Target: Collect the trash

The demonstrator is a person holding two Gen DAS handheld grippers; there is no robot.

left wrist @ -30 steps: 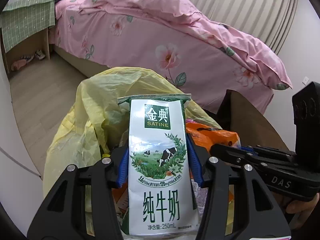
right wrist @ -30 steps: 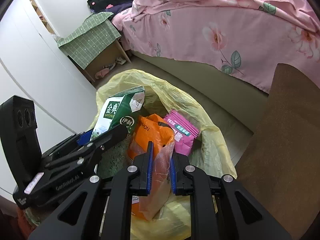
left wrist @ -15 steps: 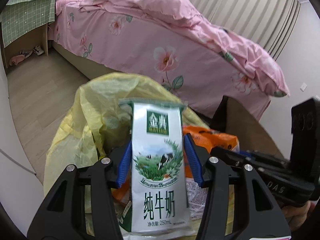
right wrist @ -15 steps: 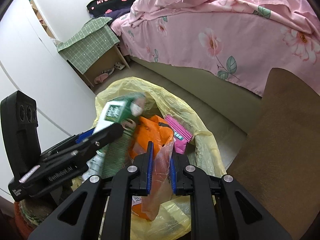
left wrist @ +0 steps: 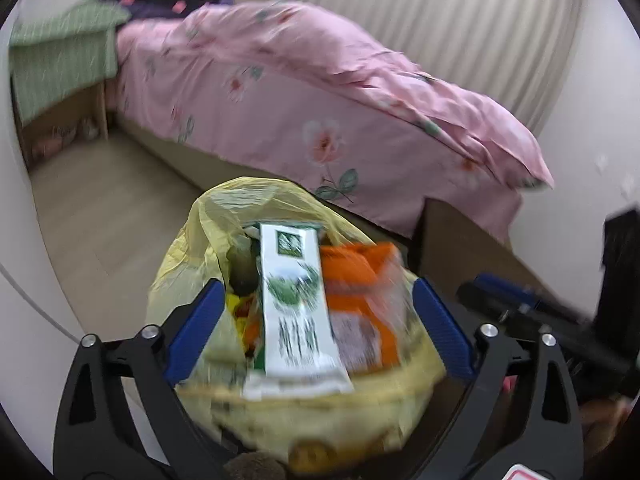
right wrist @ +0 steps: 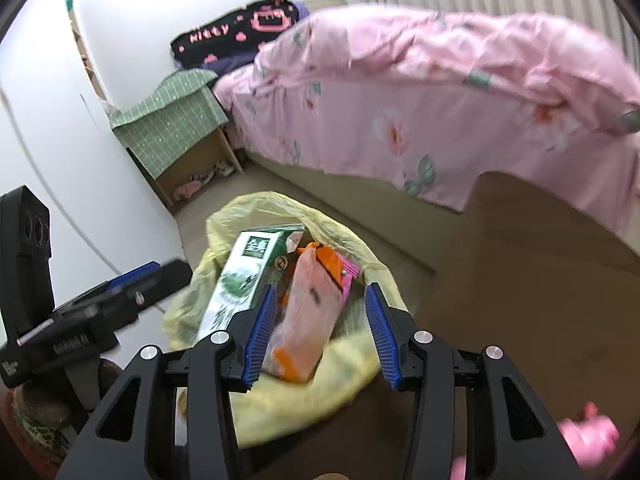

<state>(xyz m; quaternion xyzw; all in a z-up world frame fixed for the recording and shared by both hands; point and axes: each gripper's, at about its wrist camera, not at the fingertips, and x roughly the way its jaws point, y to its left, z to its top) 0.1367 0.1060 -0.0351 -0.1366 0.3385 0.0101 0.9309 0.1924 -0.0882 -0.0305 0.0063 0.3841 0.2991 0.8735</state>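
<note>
A yellow plastic bag point(left wrist: 244, 204) point(right wrist: 256, 208) stands open on the floor below both grippers. Inside it lie a white-and-green milk carton point(left wrist: 296, 304) point(right wrist: 240, 276), an orange packet point(left wrist: 360, 280) point(right wrist: 308, 320) and a pink packet point(right wrist: 349, 273). My left gripper point(left wrist: 318, 286) hovers above the carton with its jaws opening wide; the pads are clear of it. My right gripper point(right wrist: 320, 292) hovers above the orange packet, jaws opening, pads not touching it. Each gripper shows in the other's view: the right gripper point(left wrist: 520, 304), the left gripper point(right wrist: 160, 276).
A bed with a pink floral cover point(left wrist: 320, 100) point(right wrist: 440, 100) runs behind the bag. A cabinet under a green checked cloth point(right wrist: 176, 128) stands at its head. A brown surface point(right wrist: 540, 260) lies to the right, a white wall point(right wrist: 48, 140) to the left.
Both grippers opened and drew up and back from the bag. The left let go of the milk carton and the right let go of the orange packet; both now lie in the bag.
</note>
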